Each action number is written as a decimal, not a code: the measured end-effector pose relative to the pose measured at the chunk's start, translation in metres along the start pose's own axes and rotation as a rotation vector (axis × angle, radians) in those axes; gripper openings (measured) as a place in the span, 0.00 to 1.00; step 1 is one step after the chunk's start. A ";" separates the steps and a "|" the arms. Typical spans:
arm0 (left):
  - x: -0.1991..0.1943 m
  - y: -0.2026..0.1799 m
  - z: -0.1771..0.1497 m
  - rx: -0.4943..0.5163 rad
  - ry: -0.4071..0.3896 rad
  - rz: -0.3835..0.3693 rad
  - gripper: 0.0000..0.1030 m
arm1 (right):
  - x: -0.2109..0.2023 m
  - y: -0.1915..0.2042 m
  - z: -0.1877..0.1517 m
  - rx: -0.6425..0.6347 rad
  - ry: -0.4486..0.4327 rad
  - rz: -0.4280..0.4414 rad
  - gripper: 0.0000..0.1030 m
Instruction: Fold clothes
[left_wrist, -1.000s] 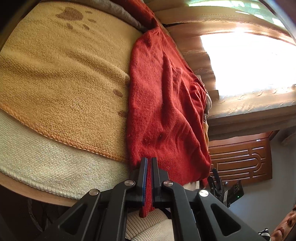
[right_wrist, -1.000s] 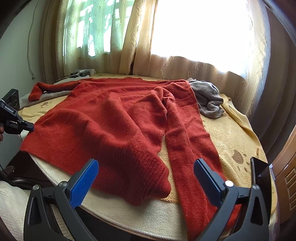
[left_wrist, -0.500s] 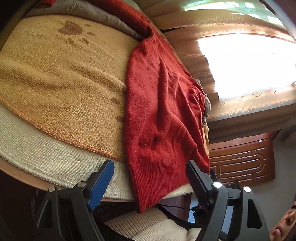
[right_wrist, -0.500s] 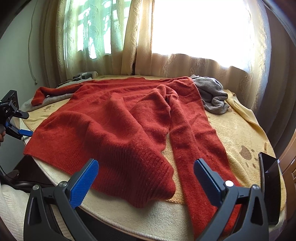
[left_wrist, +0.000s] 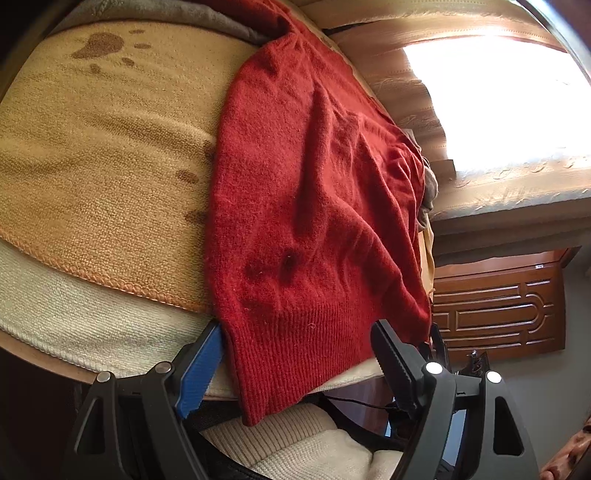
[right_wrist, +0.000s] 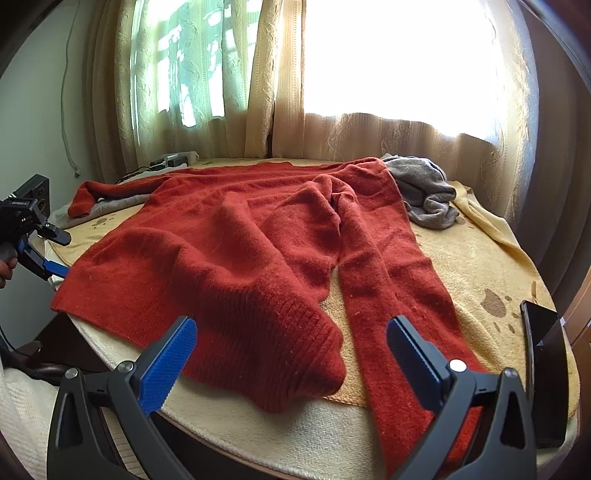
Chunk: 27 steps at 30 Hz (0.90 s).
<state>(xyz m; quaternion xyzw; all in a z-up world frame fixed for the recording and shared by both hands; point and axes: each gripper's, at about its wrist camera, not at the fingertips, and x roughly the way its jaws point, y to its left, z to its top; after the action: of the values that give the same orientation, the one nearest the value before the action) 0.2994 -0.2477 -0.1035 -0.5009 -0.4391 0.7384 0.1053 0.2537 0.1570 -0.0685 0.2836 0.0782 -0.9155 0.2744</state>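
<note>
A red sweater (right_wrist: 258, 251) is spread across a tan towel (right_wrist: 461, 266) on a round table (right_wrist: 332, 435), body to the left and centre, one sleeve run down toward the near right edge and the other stretched to the far left. The ribbed hem is bunched into a fold at the near edge. The right gripper (right_wrist: 291, 365) is held just off that near edge with its jaws wide apart; nothing is gripped, and the folded hem and the lower sleeve are seen beyond the gap between the pads. The left gripper (left_wrist: 295, 365) is posed at the table's left edge, jaws likewise spread wide and empty; the sweater's hem corner hangs over the rim between them, close to the blue pad but not pinched. In the right wrist view the same gripper (right_wrist: 55, 254) is seen at the far left, just beside the hem corner. A grey garment (right_wrist: 424, 192) is crumpled at the far right, touching the sweater's shoulder. A dark phone (right_wrist: 546, 369) lies at the near right rim. Curtains (right_wrist: 258, 92) are hung behind the table.
</note>
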 end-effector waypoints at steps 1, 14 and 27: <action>0.002 -0.002 0.001 0.002 0.005 -0.001 0.79 | 0.000 0.000 -0.001 0.000 -0.003 0.002 1.00; 0.011 0.004 -0.001 0.031 -0.098 0.059 0.08 | 0.002 -0.001 -0.005 0.023 -0.005 0.029 1.00; -0.061 0.001 -0.008 0.048 -0.315 -0.037 0.06 | -0.002 0.002 0.006 0.019 -0.010 0.040 1.00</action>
<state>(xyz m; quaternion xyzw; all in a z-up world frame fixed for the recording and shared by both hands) 0.3351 -0.2801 -0.0657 -0.3679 -0.4416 0.8161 0.0605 0.2534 0.1540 -0.0630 0.2830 0.0626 -0.9120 0.2902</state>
